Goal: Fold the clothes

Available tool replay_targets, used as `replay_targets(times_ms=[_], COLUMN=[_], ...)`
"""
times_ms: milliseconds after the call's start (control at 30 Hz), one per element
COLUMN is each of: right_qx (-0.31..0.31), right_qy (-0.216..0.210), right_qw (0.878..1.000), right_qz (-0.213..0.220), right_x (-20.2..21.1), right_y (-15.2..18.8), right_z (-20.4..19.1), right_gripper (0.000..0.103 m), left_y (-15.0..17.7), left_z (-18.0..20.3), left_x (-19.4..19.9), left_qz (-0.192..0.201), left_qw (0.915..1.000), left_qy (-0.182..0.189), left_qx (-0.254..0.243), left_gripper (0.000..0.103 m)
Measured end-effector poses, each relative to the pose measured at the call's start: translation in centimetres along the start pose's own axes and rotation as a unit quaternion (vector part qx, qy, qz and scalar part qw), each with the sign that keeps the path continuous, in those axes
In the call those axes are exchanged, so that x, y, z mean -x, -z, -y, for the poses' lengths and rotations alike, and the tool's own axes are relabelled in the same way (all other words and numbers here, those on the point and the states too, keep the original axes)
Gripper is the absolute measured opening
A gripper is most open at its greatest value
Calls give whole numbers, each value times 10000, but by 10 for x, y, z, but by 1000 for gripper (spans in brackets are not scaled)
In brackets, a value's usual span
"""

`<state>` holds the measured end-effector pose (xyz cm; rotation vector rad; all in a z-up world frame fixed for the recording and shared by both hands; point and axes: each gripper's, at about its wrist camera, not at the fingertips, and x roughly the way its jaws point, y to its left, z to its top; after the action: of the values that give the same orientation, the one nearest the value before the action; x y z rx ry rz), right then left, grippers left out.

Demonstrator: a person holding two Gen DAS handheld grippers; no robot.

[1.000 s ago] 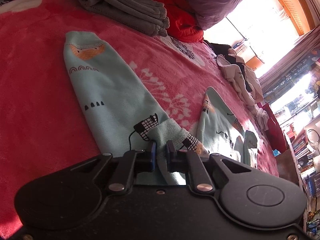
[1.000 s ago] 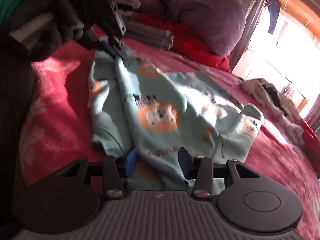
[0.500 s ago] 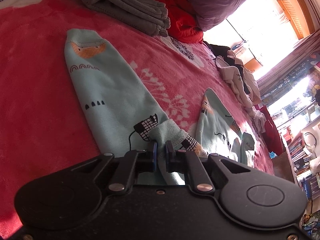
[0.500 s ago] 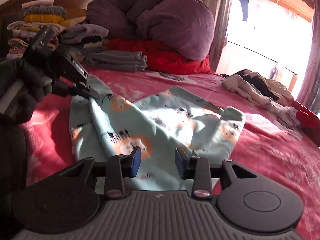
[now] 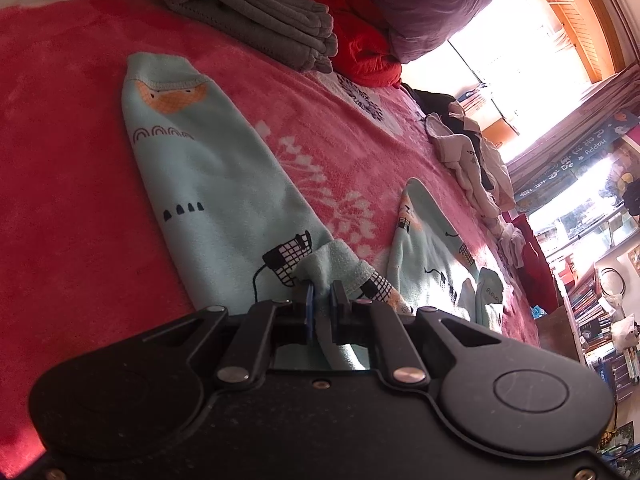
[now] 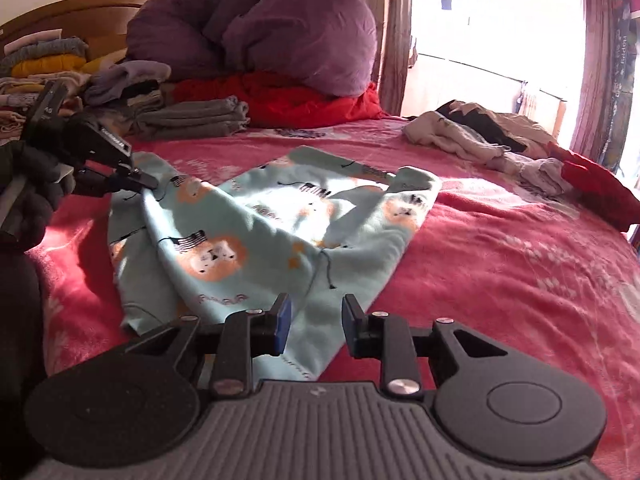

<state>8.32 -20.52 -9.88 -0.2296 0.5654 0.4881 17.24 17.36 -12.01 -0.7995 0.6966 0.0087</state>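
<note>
Mid-fold on the mint printed kids' garment (image 6: pixel 280 216), which lies spread on the pink bed blanket (image 6: pixel 500 248); looks like pyjama trousers, not sure. Left gripper (image 5: pixel 321 300) has its jaws pressed together, pinching a bunched hem edge of the fabric. Right gripper (image 6: pixel 314 320) hangs over the near edge, jaws closing, cloth below the gap but pads not pressing it from what I see. My read: the second corner is being picked up before the fold. Next move needs the right pads to bite the edge, then both hands to carry it over evenly so the fabric doesn't twist. No containers in view; finished items are a folded grey stack (image 5: pixel 256 16) on the bed, unfolded laundry heap (image 6: pixel 480 136) by the window.
</note>
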Motion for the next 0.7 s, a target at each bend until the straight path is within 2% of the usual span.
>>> replay_targets(times_ms=[67,100,167,333,467,567,633,700], right_qx=[478,744,823,629,282,357,244,205], right_qy=[-33,78,95,-15,-91,-151,-390,-653], right_qw=[9976,9956,9952,9973,9995,9990,9985,9976], right_qz=[-493,-566,-530,-377,-46,207,311,130], right_x=[-21,-28,-27,-14,-5,-11,-23,-44], right_y=[9,15,12,9,-2,-24,-43,-58], right_z=[-20,-28,-36,-30,-15,-5,3,9], right_gripper=[27,28,24,24,24,24,24,23], left_y=[0,0,0,1,2,4,4,4], left_z=[1,2,1,6,12,15,15,15], left_x=[1,1,3,11,19,22,22,21], left_qz=[43,71,131,299,488,535,536,526], left_qw=[10000,9999,9998,9989,9975,9972,9974,9976], left_qy=[25,39,112,334,463,422,361,324], left_qx=[-43,-61,-38,-123,-219,-319,-326,-316], left_gripper=[6,6,6,5,5,5,5,5])
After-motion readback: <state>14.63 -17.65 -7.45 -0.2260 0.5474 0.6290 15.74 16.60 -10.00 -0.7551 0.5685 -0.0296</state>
